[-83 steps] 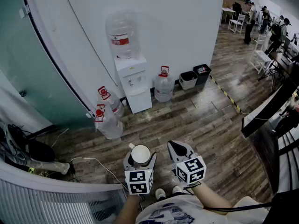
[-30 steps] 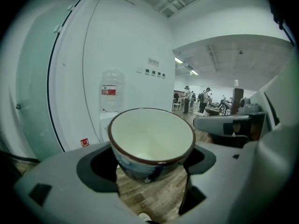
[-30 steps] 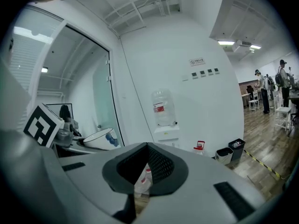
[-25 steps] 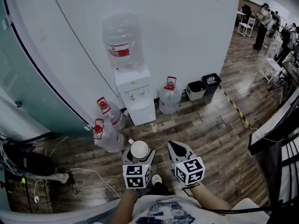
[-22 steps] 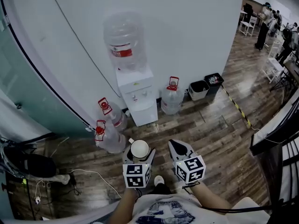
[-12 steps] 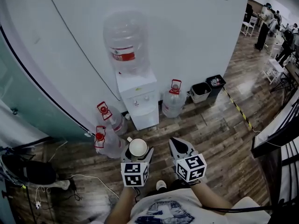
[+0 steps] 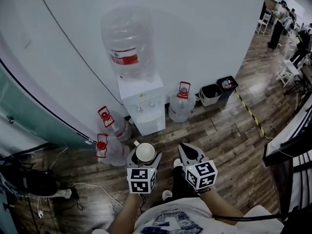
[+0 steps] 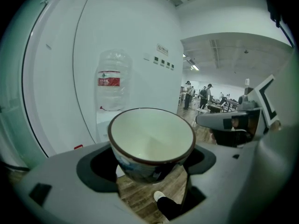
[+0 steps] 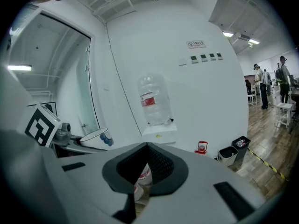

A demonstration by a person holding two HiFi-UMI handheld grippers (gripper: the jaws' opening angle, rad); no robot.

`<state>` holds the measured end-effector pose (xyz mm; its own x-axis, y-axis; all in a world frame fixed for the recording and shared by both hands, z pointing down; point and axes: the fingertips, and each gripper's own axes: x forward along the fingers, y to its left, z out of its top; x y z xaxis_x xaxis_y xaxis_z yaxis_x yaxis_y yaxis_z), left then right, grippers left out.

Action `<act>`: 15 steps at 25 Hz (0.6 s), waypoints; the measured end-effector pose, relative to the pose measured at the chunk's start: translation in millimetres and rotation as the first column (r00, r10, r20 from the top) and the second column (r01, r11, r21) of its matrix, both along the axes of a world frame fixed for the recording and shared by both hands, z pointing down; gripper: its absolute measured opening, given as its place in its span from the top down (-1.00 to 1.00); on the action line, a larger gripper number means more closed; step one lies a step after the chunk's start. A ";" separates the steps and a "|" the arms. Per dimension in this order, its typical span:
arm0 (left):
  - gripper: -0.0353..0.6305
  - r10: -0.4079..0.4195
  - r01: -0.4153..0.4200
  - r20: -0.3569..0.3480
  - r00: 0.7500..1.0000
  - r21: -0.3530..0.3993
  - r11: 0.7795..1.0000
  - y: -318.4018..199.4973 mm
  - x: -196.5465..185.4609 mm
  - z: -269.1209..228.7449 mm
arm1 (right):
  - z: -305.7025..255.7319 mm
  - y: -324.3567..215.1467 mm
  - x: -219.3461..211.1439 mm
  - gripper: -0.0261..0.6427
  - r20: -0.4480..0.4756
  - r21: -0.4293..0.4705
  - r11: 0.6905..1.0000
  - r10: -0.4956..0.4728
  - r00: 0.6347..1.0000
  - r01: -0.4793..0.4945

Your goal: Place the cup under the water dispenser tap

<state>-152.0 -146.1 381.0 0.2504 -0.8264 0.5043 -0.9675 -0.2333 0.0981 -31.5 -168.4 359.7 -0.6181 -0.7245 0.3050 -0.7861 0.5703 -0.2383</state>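
My left gripper (image 7: 145, 155) is shut on a white cup (image 7: 145, 152) with a dark brown rim and blue pattern; the cup (image 8: 152, 141) stands upright between the jaws and is empty. The white water dispenser (image 7: 143, 103) stands against the wall ahead, with a clear bottle (image 7: 128, 40) bearing a red label on top. Its taps are too small to make out. The dispenser (image 9: 160, 127) shows ahead in the right gripper view too. My right gripper (image 7: 189, 152) is shut with nothing in it, beside the left one, above the wooden floor.
Spare water bottles with red caps lie left of the dispenser (image 7: 111, 123) and one stands to its right (image 7: 181, 102). Two bins (image 7: 210, 93) sit along the wall. A glass partition (image 7: 29, 111) is at left. Cables (image 7: 92, 186) lie on the floor. People stand far right (image 7: 278, 28).
The dispenser has grown larger and nearer as the person walks toward it. Both grippers keep their places, the cup still held in the left one.
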 end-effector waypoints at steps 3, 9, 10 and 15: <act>-0.41 -0.003 0.003 0.002 1.000 -0.010 1.000 -30.5 0.2 8.7 | 9.1 -33.0 -3.0 0.86 0.001 -0.009 1.000 -0.013 1.000 0.013; -0.41 -0.019 0.019 -0.002 1.000 -0.033 0.999 -101.2 -1.2 34.9 | 33.7 -102.4 -15.4 0.86 -0.012 -0.034 0.998 -0.047 0.999 0.046; -0.41 -0.024 0.024 -0.003 1.000 -0.039 0.999 -112.8 -2.1 41.4 | 39.4 -113.1 -18.3 0.86 -0.016 -0.038 0.998 -0.054 0.998 0.054; -0.41 -0.044 0.044 -0.004 0.999 -0.064 0.997 -163.6 -11.8 86.2 | 83.8 -162.1 -36.6 0.86 -0.026 -0.061 0.995 -0.079 0.997 0.077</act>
<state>-163.9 -309.7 467.3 0.2175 -0.8028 0.5552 -0.9760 -0.1839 0.1164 -68.1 -330.5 443.5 -0.6623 -0.6546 0.3644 -0.7469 0.6154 -0.2519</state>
